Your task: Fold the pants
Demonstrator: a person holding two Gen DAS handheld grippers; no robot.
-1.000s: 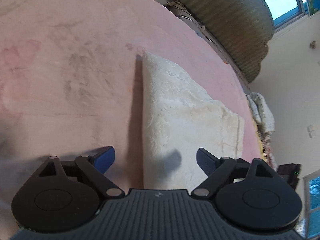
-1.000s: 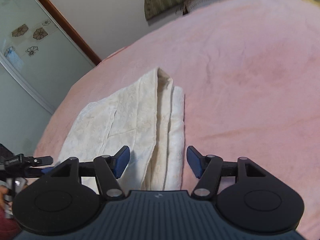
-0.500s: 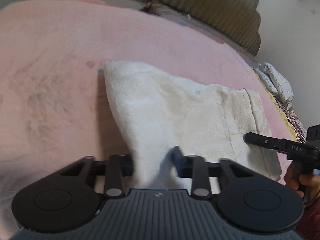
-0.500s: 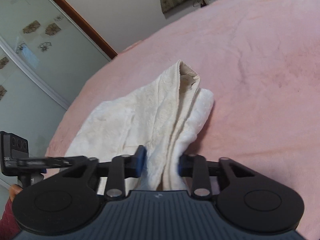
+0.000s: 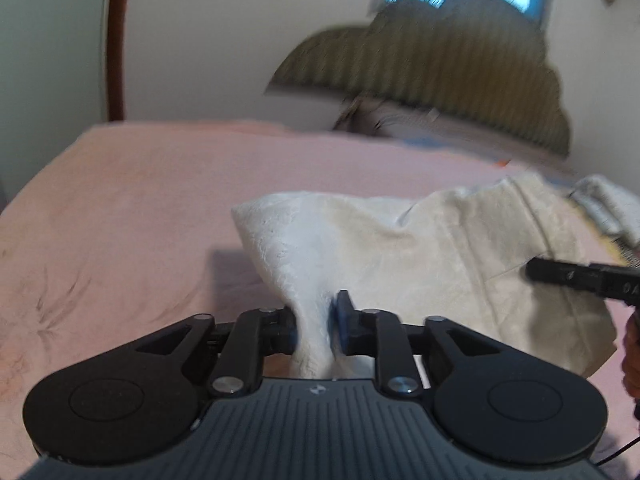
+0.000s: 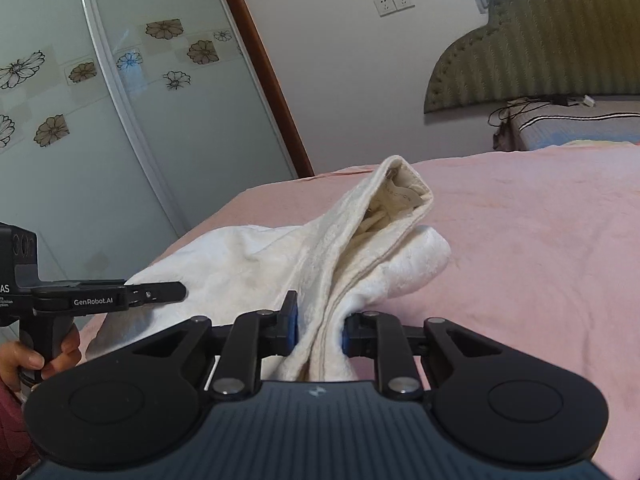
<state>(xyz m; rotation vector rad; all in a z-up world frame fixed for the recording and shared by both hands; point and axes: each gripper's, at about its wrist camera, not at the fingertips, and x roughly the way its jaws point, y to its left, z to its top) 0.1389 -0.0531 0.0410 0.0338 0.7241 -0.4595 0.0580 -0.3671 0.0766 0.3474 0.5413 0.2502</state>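
On the pink bed [image 6: 540, 240] lie the cream pants [image 6: 360, 248], one end lifted. Left claw [image 5: 316, 324] pinches a bunched fold, jaws easing apart; right claw [image 6: 320, 326] is closing on gathered layers. "GenRobot.AI" reads on the left device's arm; a hand [image 6: 32, 360] grips its handle.

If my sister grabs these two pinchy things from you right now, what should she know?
Left gripper: jaws opening a little, with the near edge of the cream pants bunched between them.
Right gripper: jaws closing on the bunched end of the pants.
The pants are already folded into a narrow bundle; the held end is raised off the pink bed cover, the rest lies on it.
Left to do: probably carry the held end over and lay it flat.
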